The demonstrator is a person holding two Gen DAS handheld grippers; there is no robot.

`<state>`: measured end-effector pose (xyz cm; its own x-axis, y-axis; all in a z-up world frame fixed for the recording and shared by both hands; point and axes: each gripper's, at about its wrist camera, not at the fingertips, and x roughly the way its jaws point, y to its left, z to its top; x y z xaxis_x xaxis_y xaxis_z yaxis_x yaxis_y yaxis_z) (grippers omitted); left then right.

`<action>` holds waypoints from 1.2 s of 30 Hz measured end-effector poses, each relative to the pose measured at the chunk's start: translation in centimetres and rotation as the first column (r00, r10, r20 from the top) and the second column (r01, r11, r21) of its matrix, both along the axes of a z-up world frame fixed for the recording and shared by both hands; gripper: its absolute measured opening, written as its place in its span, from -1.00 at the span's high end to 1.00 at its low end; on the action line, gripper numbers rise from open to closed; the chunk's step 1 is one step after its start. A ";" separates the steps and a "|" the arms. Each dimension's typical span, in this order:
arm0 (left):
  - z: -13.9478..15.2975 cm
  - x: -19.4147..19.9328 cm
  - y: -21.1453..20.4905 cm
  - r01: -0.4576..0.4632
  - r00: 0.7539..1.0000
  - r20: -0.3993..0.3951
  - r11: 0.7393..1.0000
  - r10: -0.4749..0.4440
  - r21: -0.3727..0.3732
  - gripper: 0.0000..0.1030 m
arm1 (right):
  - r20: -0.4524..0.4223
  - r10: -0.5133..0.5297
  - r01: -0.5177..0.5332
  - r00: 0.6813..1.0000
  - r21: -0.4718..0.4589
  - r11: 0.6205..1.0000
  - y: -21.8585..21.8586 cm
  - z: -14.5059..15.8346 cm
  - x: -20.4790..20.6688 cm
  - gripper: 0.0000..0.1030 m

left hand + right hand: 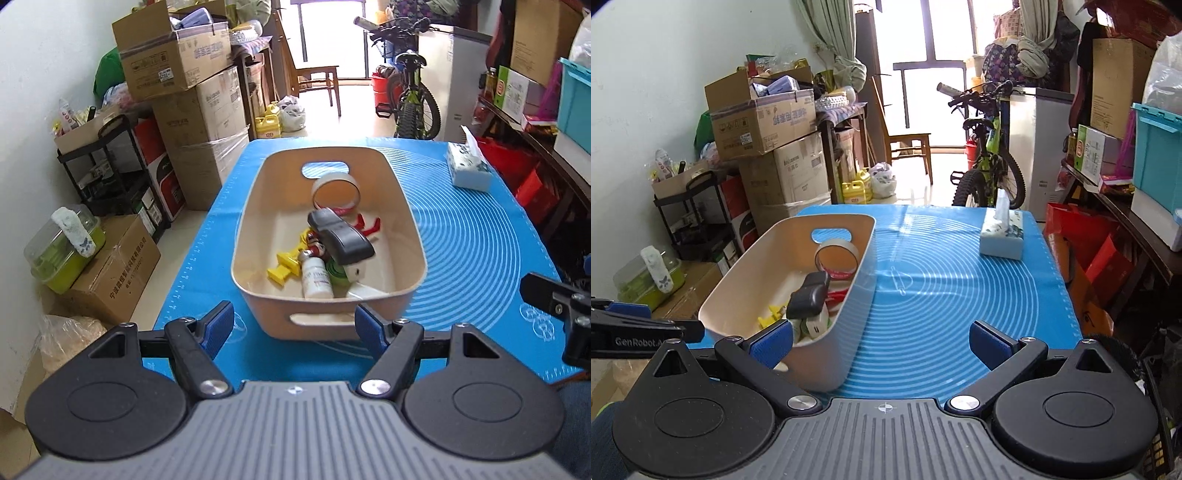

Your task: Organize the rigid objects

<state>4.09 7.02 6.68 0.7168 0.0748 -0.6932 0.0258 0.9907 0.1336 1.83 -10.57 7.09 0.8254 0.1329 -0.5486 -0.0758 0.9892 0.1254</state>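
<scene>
On the blue mat [480,236], the beige bin [413,236] is sitting loaded, and both claws are hanging just short of its near end, gripping nothing. Left gripper [294,325] is showing its jaws spread wide and empty; right gripper [882,341] is doing the same, off to the bin's right side. By my reading, the sorting is looking all but finished, since no loose item is lying on the mat. Counting inside: one tape roll [335,192] leaning at the far wall, one black stapler-like tool [340,238], one white bottle [314,278], one yellow toy piece [286,264], one red clip [367,224], plus a white block and something green, partly hidden. One tissue box [468,166] is standing well apart. Next move, I'd judge, is calling for backing away or gripping the bin's handle.
</scene>
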 end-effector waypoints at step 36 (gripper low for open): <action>-5.7 -5.2 -3.3 0.113 0.992 0.065 0.994 -0.112 -0.004 -0.41 | 0.017 -0.050 0.051 0.999 -0.067 0.996 -0.4 -5.5 -6.4 -0.95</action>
